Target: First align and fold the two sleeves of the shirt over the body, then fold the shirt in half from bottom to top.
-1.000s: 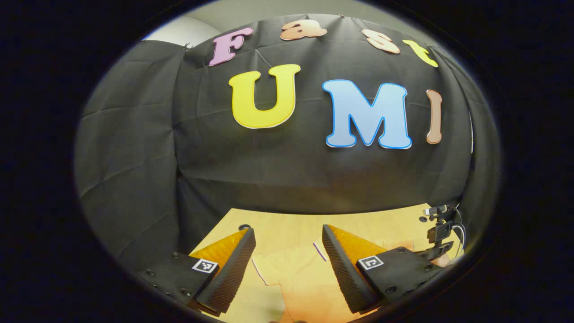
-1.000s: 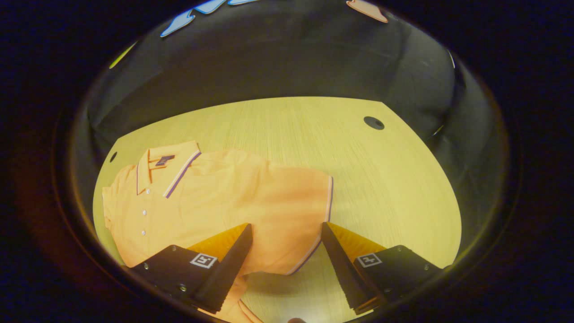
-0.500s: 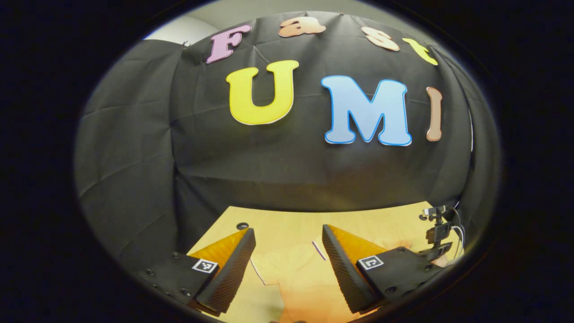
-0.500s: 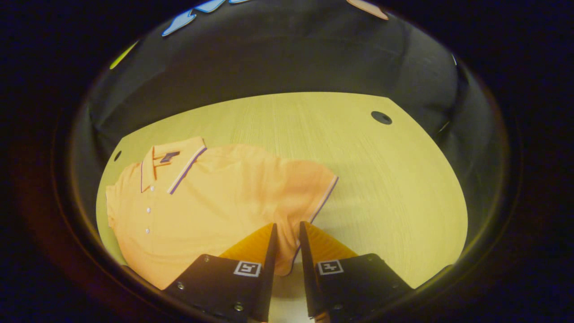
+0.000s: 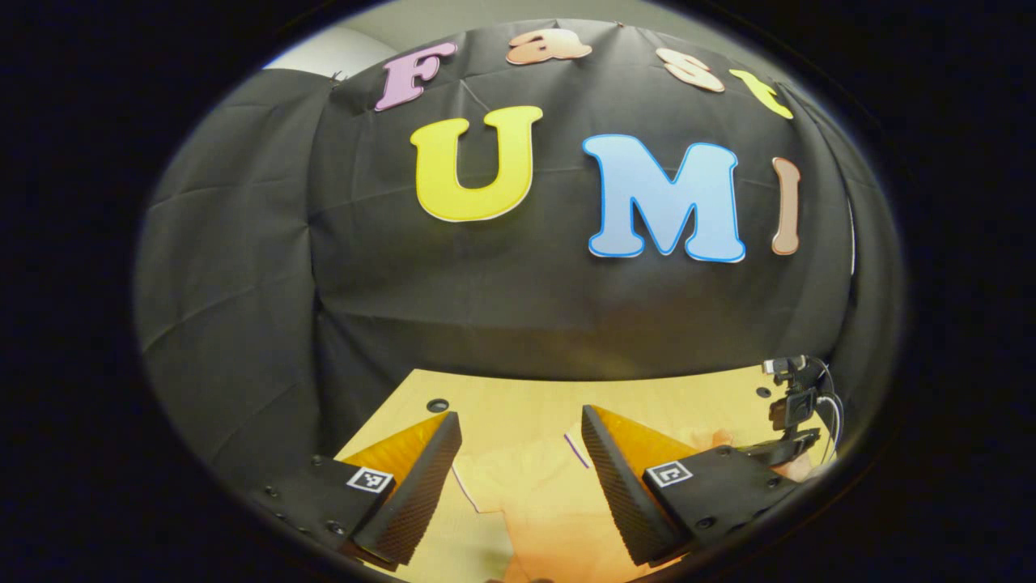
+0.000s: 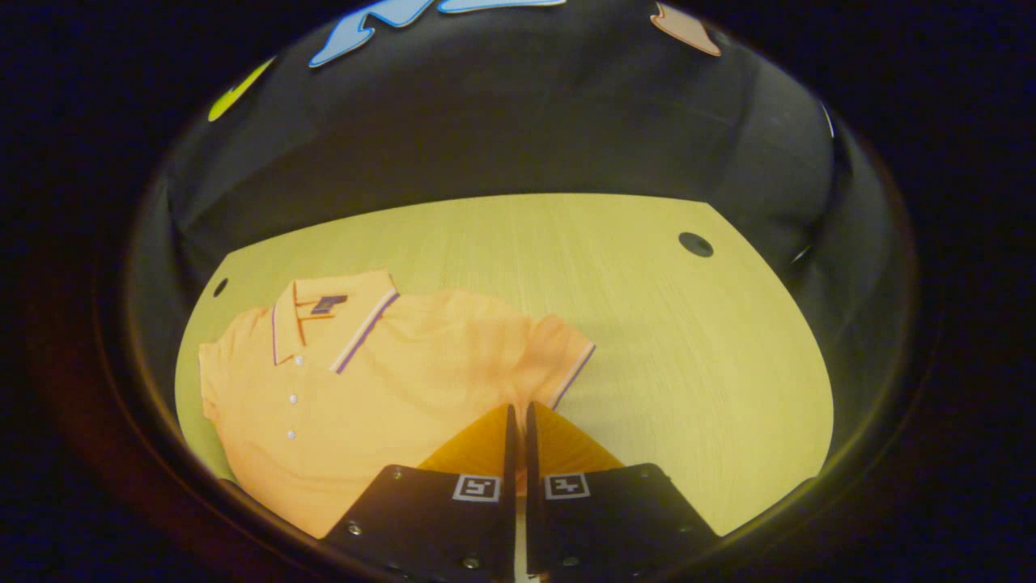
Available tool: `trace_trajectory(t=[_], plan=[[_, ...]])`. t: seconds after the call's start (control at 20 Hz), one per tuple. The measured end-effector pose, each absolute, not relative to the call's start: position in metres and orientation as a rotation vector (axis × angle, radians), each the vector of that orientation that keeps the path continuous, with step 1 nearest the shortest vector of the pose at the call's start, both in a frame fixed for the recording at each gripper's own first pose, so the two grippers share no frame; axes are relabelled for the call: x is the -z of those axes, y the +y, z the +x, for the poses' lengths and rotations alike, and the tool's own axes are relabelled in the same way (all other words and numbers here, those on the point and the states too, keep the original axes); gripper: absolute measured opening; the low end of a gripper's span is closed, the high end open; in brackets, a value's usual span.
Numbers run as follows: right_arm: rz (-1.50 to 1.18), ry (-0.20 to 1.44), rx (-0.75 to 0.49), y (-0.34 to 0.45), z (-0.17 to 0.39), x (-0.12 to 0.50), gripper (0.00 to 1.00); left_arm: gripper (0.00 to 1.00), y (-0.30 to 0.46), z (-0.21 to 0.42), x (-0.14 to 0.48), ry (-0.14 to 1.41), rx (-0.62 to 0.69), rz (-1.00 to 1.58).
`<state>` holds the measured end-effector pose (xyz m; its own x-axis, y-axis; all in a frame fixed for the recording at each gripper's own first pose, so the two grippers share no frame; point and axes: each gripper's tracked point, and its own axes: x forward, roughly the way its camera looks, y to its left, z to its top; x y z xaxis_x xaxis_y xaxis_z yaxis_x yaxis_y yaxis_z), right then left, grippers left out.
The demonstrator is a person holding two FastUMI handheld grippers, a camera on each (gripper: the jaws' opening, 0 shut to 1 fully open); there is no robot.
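An orange polo shirt [image 6: 380, 380] lies face up on the wooden table [image 6: 688, 364], collar [image 6: 332, 320] to the left. Its striped-hem sleeve [image 6: 558, 356] is bunched and lifted where my right gripper [image 6: 518, 409] is shut on its edge. In the left gripper view, my left gripper [image 5: 518, 414] hovers open above the shirt [image 5: 542, 502], pointing mostly at the booth wall, with nothing between its fingers. The right gripper [image 5: 791, 409] with its cables shows at the far right of that view.
The table has small round holes [image 6: 695, 244] near its far corners, one also at the left [image 6: 220, 287]. The black cloth wall stands close behind the far edge. Bare tabletop lies to the right of the shirt.
My right gripper went from wide open to shut on the sleeve's hem, and the sleeve has bunched up toward the body. The left gripper has hardly moved.
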<state>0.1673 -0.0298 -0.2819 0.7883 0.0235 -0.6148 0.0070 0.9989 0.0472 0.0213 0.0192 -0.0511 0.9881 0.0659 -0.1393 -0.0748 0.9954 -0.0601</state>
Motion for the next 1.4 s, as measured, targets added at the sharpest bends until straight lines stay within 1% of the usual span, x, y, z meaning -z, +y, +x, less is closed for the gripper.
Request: trace_trajectory(t=[0.15,0.3,0.35,0.45,0.7,0.75,0.8,0.85,0.9,1.0,1.05,1.1,1.15,1.4], plan=[[0.043,0.605,-0.091,0.008,0.172,0.255,0.06,0.99,0.020,0.021,0.054,0.143,-0.073,-0.071],[0.018,0.585,-0.186,0.050,0.170,0.241,0.06,0.98,0.022,0.021,0.055,0.146,-0.077,-0.069],[0.012,0.587,-0.213,0.064,0.167,0.243,0.06,0.99,0.022,0.022,0.056,0.147,-0.079,-0.069],[0.000,0.596,-0.255,0.084,0.163,0.246,0.06,0.98,0.024,0.021,0.057,0.150,-0.081,-0.070],[-0.047,0.630,-0.329,0.114,0.149,0.262,0.06,0.99,0.027,0.021,0.064,0.162,-0.087,-0.077],[-0.036,0.644,-0.363,0.122,0.145,0.263,0.09,0.99,0.027,0.021,0.065,0.164,-0.088,-0.078],[-0.032,0.656,-0.375,0.125,0.143,0.264,0.08,0.99,0.028,0.022,0.066,0.165,-0.089,-0.079],[-0.032,0.656,-0.379,0.125,0.140,0.264,0.25,0.99,0.029,0.022,0.066,0.167,-0.090,-0.081],[-0.039,0.648,-0.369,0.121,0.142,0.260,0.29,0.99,0.028,0.022,0.068,0.170,-0.091,-0.083],[-0.037,0.638,-0.365,0.115,0.139,0.253,0.31,0.99,0.029,0.026,0.073,0.179,-0.091,-0.088],[-0.036,0.635,-0.363,0.111,0.140,0.251,0.34,0.99,0.029,0.028,0.076,0.182,-0.091,-0.090],[-0.038,0.630,-0.361,0.109,0.140,0.247,0.40,0.99,0.029,0.029,0.079,0.186,-0.089,-0.091],[-0.042,0.623,-0.361,0.107,0.137,0.243,0.40,0.98,0.029,0.032,0.082,0.190,-0.089,-0.092],[-0.052,0.573,-0.374,0.099,0.119,0.217,0.39,0.98,0.036,0.054,0.109,0.232,-0.093,-0.096]])
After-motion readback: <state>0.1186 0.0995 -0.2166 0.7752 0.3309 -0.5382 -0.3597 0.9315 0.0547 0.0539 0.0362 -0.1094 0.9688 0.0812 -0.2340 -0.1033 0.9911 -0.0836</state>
